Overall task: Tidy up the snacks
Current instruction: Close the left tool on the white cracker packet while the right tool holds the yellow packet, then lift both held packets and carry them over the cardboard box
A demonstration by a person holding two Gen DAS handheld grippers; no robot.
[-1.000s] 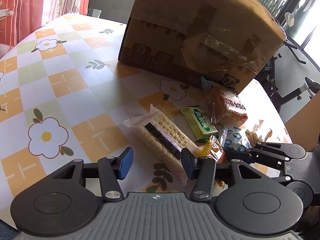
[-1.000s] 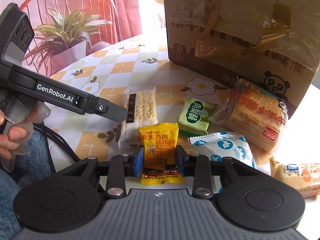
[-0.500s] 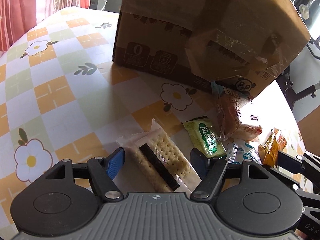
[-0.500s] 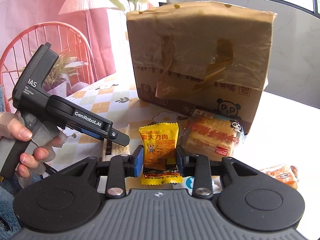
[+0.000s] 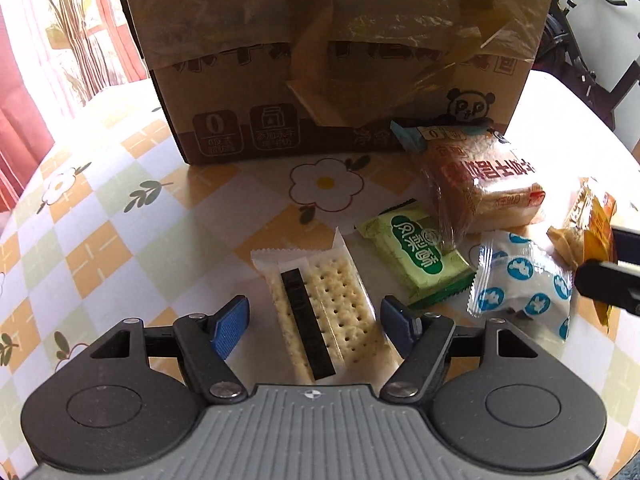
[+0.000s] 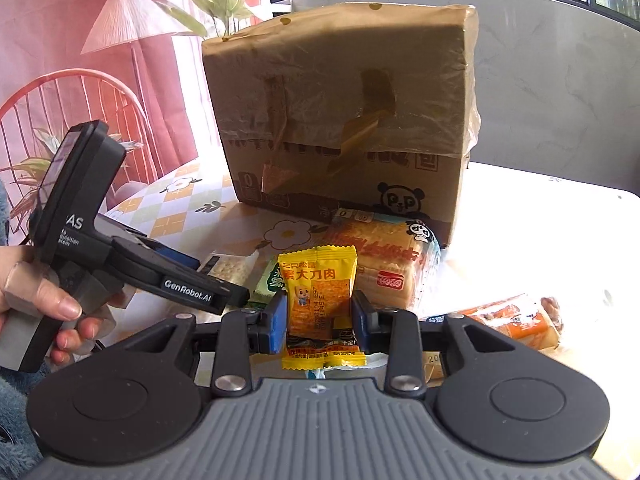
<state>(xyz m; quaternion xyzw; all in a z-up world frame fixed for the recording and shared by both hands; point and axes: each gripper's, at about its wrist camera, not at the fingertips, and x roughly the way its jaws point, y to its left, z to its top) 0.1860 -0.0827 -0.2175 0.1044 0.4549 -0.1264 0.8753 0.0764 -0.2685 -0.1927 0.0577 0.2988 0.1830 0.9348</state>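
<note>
A clear pack of crackers lies on the flowered tablecloth. My left gripper is open and straddles its near end, with both blue pads clear of the wrapper. The left gripper also shows in the right wrist view, held by a hand. My right gripper is shut on a yellow snack packet, held upright above the table. Behind stands a taped cardboard box. A green packet, a bread pack and a white packet with blue spots lie beside the crackers.
An orange-wrapped cake lies at the right near the table's edge. A red wire chair and a potted plant stand beyond the table on the left. A person's hand grips the left gripper's handle. Exercise equipment stands behind the box.
My left gripper opened wider and slid over the cracker pack, which now lies between its fingers. My right gripper lifted the yellow packet off the table and tilted up toward the box.
</note>
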